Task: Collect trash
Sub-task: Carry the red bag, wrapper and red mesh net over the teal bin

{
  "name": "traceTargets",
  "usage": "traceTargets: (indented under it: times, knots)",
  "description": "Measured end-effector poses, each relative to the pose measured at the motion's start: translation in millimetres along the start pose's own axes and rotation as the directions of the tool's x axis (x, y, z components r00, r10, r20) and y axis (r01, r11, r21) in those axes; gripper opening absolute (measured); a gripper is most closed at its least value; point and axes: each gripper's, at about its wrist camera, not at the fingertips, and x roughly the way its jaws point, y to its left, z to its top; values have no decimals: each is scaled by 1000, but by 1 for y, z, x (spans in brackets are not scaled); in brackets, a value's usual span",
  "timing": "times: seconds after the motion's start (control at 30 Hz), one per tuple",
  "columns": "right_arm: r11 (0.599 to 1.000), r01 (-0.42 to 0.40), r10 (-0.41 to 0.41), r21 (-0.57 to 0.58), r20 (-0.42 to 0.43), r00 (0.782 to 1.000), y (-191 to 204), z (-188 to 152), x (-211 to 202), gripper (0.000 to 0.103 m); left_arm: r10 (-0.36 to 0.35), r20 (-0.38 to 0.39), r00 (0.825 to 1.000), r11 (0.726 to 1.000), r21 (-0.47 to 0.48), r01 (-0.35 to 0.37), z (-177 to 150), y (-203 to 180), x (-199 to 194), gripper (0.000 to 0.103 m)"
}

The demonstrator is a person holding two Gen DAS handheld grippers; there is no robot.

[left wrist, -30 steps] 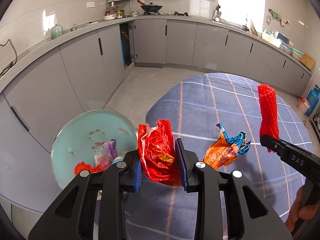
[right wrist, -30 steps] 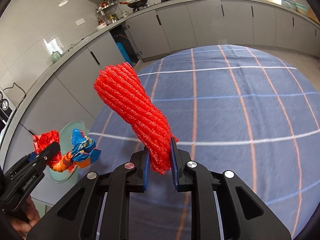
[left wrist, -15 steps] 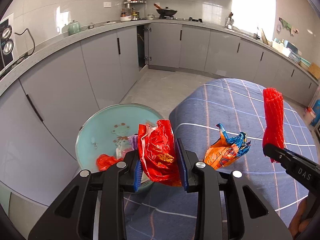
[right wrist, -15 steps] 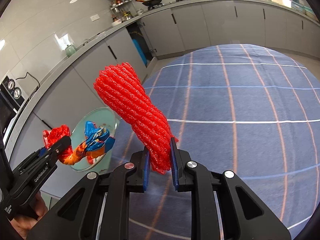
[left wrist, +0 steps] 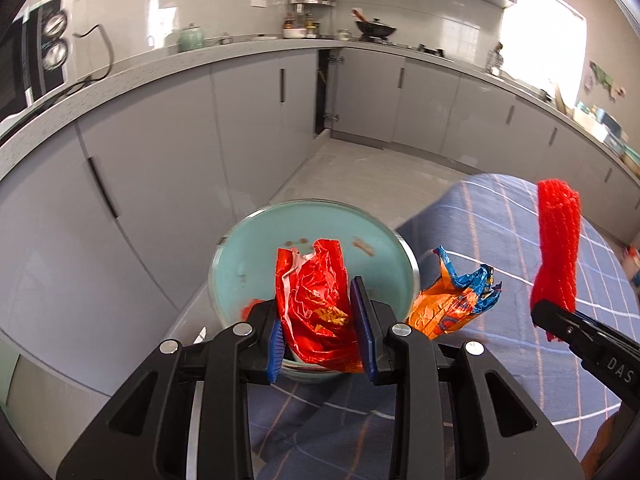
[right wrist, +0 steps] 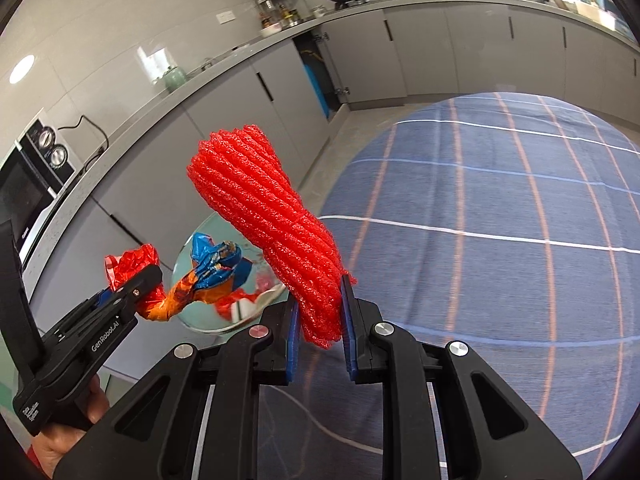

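My left gripper is shut on a crumpled red wrapper, held over a round teal bin that stands on the floor beside the table. An orange and blue wrapper sticks out past its right finger and travels with it. My right gripper is shut on a red foam net roll, above the edge of the blue checked tablecloth. In the right wrist view the left gripper and its wrappers hang over the bin, which holds some trash.
Grey cabinets and a counter with a kettle and a wok curve around the room. An oven sits at the left. Bare floor lies between table and cabinets. A hand holds the left gripper.
Both grippers have swung left, away from the table's middle. The bin now lies directly behind the red wrapper instead of off to its left. Neither grip has changed.
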Motion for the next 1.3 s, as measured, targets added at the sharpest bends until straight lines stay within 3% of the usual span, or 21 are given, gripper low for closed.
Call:
traceTargets:
  times: [0.33, 0.77, 1.3]
  knots:
    - [998, -39, 37, -51, -36, 999, 40, 3, 24, 19, 105, -1, 994, 990, -90, -105, 5, 52, 12, 30]
    - [995, -64, 58, -78, -70, 996, 74, 13, 51, 19, 156, -5, 988, 984, -84, -156, 15, 56, 33, 30]
    - [998, -47, 43, -31, -119, 992, 72, 24, 86, 20, 190, -60, 980, 978, -73, -194, 26, 53, 73, 30]
